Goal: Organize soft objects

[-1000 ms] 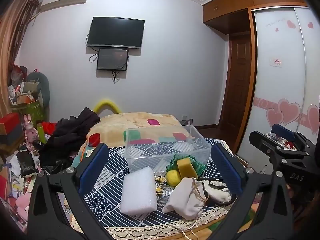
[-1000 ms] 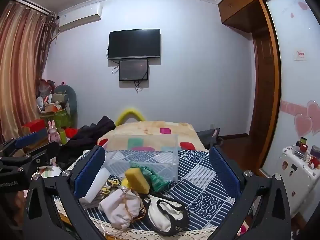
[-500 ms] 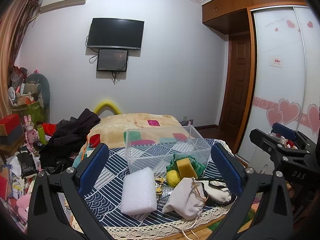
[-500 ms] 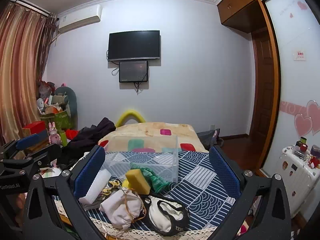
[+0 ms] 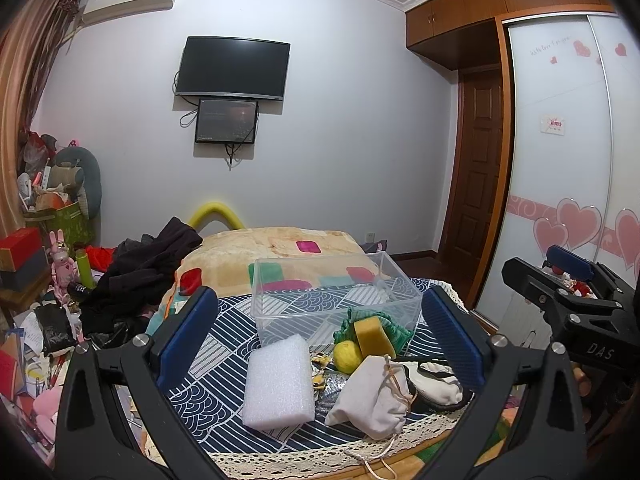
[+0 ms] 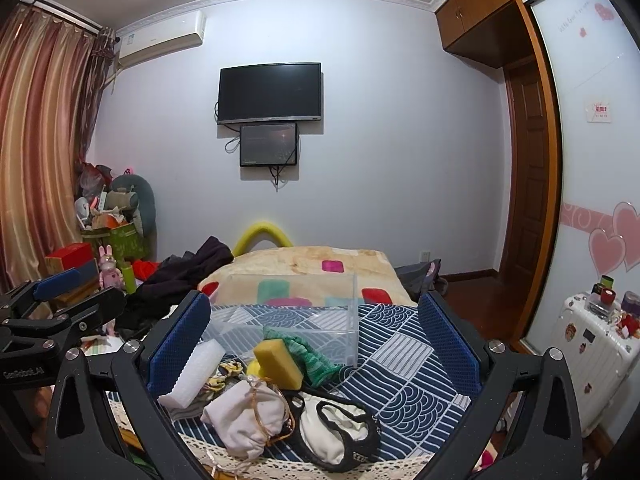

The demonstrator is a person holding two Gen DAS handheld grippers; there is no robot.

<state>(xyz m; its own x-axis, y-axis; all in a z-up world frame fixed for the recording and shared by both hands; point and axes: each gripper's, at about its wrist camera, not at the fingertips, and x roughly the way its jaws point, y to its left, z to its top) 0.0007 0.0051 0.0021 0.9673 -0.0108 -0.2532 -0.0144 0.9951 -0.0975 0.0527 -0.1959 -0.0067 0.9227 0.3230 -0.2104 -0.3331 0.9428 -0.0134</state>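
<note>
Jaws wide on your left gripper [image 5: 320,338] and right gripper [image 6: 314,342], both empty; box [image 5: 334,294] unfilled, near pile [image 5: 360,372] unsorted.

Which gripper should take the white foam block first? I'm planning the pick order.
Probably left. The white foam block lies centred between the open left gripper. For the open right gripper, it sits at the left finger, partly hidden.

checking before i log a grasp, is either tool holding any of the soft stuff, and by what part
Nothing is held. The left tool and the right tool are both open, above the pile, with the drawstring pouch lying untouched.
</note>
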